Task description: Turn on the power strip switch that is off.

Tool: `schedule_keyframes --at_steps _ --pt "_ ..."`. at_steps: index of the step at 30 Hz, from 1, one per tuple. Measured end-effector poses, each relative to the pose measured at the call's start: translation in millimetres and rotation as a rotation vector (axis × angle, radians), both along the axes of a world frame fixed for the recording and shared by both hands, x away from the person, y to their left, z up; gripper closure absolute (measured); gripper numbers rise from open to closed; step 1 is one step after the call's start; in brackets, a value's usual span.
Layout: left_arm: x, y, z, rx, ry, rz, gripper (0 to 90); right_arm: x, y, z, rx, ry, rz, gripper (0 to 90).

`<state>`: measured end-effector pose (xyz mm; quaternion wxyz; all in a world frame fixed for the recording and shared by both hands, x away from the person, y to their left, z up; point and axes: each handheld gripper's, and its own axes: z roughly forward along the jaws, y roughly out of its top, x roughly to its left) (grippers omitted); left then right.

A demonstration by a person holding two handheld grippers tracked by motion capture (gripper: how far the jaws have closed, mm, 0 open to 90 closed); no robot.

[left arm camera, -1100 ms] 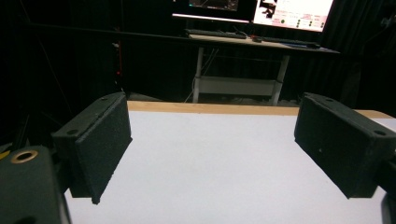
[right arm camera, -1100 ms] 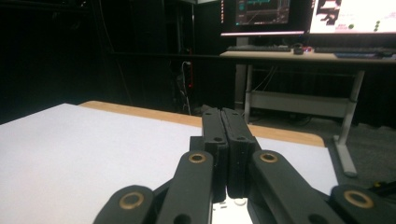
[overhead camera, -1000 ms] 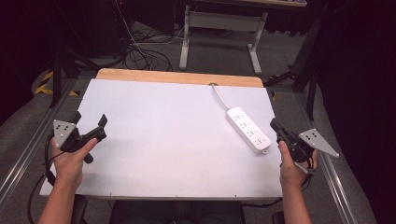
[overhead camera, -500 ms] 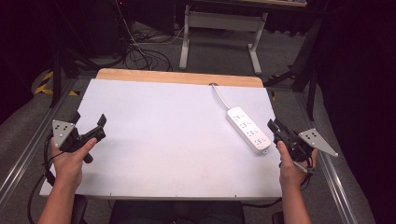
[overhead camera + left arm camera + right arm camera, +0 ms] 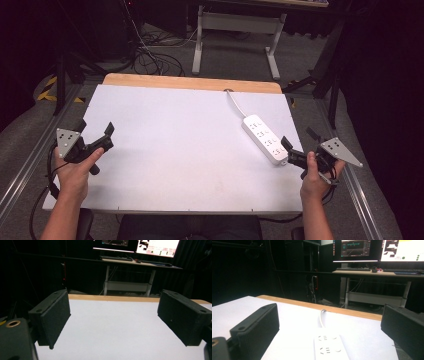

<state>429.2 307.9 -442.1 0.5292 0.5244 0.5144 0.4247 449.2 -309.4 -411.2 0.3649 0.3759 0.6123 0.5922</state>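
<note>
White tabletop (image 5: 190, 145) w/ a wooden strip along its far edge is sitting in a dark room, w/ a white-framed desk (image 5: 235, 22) and cables on the grey floor behind it; lit monitors (image 5: 355, 250) are showing in the right gripper view. White power strip (image 5: 264, 138) is lying at the right side of the tabletop, cord running to the far edge. Right gripper (image 5: 300, 141) is hovering just beside the strip's near end, jaws just been opening, now wide apart w/ nothing between; left gripper (image 5: 95, 131) is hanging over the left edge, jaws spread too, holding nothing.

A white table (image 5: 175, 145) bears one white power strip (image 5: 264, 138).
</note>
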Motion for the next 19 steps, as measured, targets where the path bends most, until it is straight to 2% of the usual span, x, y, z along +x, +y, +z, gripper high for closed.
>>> schedule_keyframes --at_steps 19 --pt "-0.2 0.8 0.1 -0.001 -0.001 0.003 11.7 1.4 0.5 -1.7 -0.002 -0.002 0.004 2.0"
